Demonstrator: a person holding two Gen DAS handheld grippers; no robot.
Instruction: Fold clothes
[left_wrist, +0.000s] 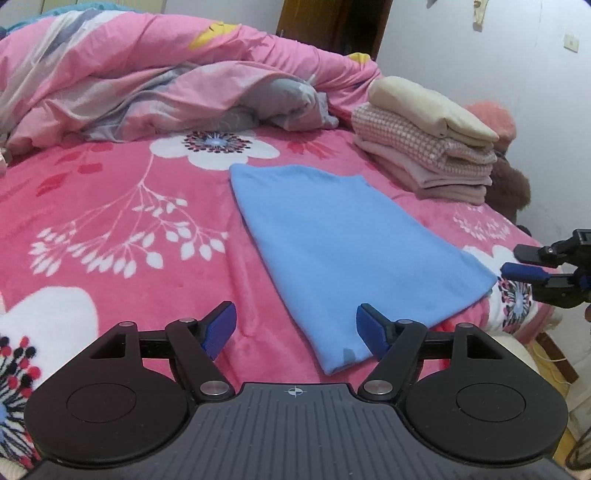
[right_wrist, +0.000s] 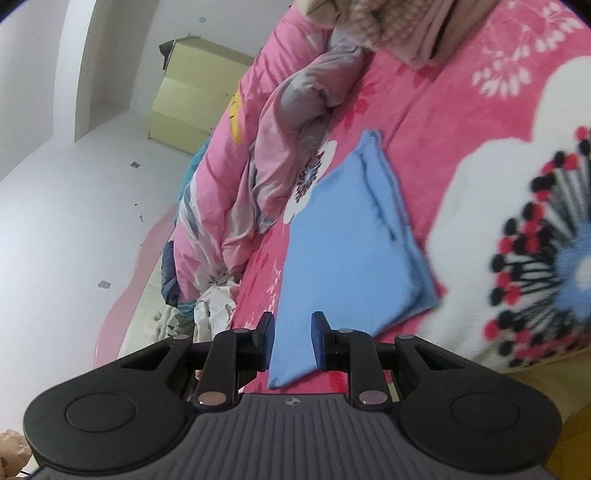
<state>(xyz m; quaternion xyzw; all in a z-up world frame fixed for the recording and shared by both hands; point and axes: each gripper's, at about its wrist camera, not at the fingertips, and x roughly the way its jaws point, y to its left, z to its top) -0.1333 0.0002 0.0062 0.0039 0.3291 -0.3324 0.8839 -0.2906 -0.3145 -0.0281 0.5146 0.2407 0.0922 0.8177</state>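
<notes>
Left gripper (left_wrist: 295, 332) wide open, right gripper (right_wrist: 292, 341) narrowly open, both empty, near blue garment (left_wrist: 343, 236)

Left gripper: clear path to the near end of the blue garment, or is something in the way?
Probably yes. The left gripper is open, and the blue garment lies flat just ahead with its near end between the fingers. The right gripper sits off at the garment's far corner, not in the way.

Floral pink bed (left_wrist: 110, 192) carries blue cloth (left_wrist: 343, 240), folded stack (left_wrist: 424, 147), duvet (left_wrist: 147, 74).
</notes>
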